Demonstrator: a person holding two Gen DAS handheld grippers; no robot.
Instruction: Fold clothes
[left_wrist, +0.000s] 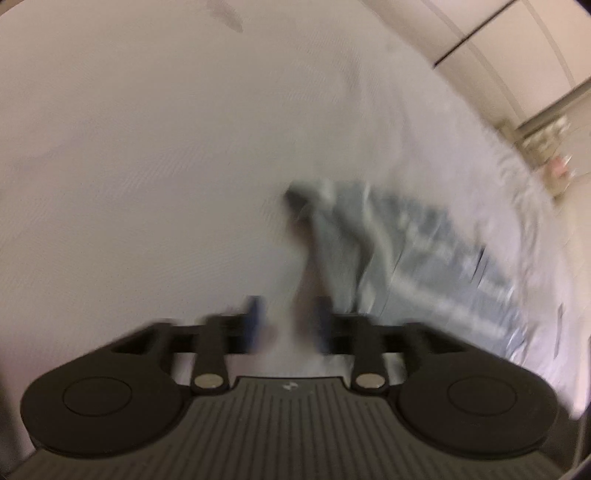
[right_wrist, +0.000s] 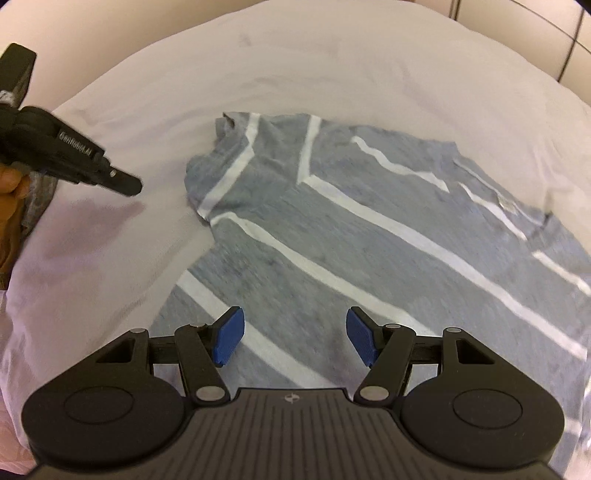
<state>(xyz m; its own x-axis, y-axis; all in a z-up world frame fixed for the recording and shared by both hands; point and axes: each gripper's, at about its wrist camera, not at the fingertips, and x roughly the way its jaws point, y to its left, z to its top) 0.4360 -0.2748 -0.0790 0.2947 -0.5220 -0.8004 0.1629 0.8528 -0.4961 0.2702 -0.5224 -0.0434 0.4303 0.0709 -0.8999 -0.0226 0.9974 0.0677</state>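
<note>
While angled down, right gripper (right_wrist: 292, 334) above shirt (right_wrist: 369, 236)

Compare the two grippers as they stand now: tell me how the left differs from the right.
The right gripper hangs over the grey striped shirt with nothing between its blue pads; the left gripper hangs beside the shirt, above the white sheet. The right is sharp in its own view, the left is blurred. The right's jaws stand wider than the left's. Both are open, with black bodies and blue pads.

A white sheet (right_wrist: 303, 70) covers the surface ahead; pale tiled wall (right_wrist: 546, 29) rises beyond, cream cabinet panels (left_wrist: 517, 40) to the upper right.
</note>
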